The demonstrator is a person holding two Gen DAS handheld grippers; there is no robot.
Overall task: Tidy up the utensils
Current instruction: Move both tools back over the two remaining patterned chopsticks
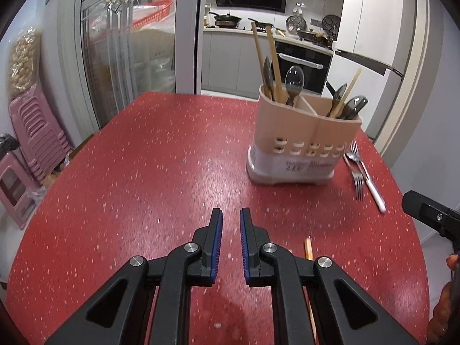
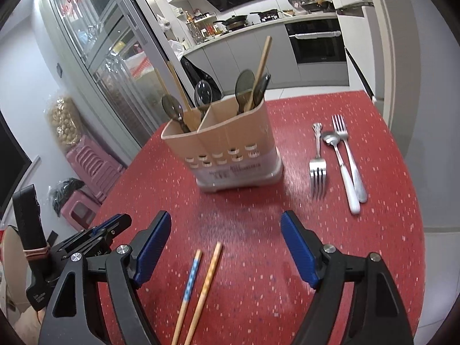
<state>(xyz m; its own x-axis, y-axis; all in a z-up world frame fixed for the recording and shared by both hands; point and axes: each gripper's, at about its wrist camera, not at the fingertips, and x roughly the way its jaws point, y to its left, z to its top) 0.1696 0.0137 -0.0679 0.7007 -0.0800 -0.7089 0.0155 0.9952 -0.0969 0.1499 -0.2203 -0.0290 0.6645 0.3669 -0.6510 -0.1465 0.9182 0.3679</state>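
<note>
1. Left claw (image 1: 231,215): jaws narrow, nearly closed, nothing between them, above bare red tabletop (image 1: 143,172).
2. Right claw (image 2: 225,221): jaws wide, empty, above two chopsticks (image 2: 201,281) lying on the tabletop.
3. Utensil holder (image 2: 227,155): upright mid-tabletop, holding spoons and chopsticks.
4. Two forks (image 2: 317,172) and a spoon (image 2: 340,166): flat, right of the utensil holder.

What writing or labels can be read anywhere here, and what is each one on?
None can be read.
Utensil holder: label with printed lines and a barcode on its base, too blurred.
Glass door: red decoration at the top, not legible.
Left tool: small white lettering on its body, too tiny.
Oven: small mark on its front, too small.
</note>
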